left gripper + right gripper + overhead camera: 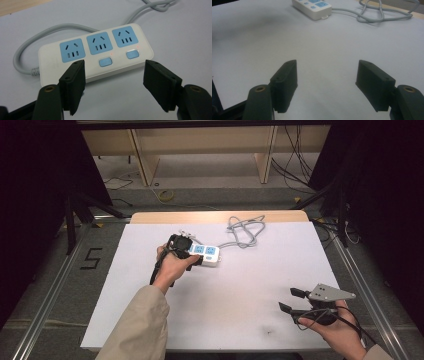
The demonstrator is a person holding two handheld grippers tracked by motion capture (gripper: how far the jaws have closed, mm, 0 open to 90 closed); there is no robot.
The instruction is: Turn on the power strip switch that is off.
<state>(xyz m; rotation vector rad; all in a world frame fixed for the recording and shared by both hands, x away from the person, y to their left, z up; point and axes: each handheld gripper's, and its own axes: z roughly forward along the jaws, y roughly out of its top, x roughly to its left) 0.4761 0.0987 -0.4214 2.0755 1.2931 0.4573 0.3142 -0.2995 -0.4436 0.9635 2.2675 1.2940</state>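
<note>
On the white sheet (pixel 240 285) covering the table, a power strip (pixel 205 254) is seen left of centre, toward the far half. Strip is white, three blue sockets in a row; two blue buttons (pixel 105 62) sit below the middle and right sockets in the left gripper view, each with a small red light beside it. Grey cord (pixel 245 231) exits one end and is looped in a loose tangle toward the far edge, partly over the bare wood strip (pixel 150 217).

Left gripper (pixel 186 251) is held by the left hand (pixel 172 265) right at the strip's near-left end. Jaws are spread wide, nothing between them; in its own view the pads (pixel 75 82) frame the strip's near long side, just short of it. Contact with the strip cannot be told from the high view.

Right gripper (pixel 291 300) is held by the right hand (pixel 332 325) near the front-right corner of the sheet, well apart from the strip. Jaws likewise spread, empty, pointed left across the sheet. Grey plate (pixel 330 293) is seen on top. In the right gripper view, only bare sheet lies between the pads (pixel 373 82); strip and cord loop are seen far off at the top.

A beige sleeve (pixel 137 325) covers the left forearm. A small dark smudge (pixel 270 332) is on the sheet near the front edge.
</note>
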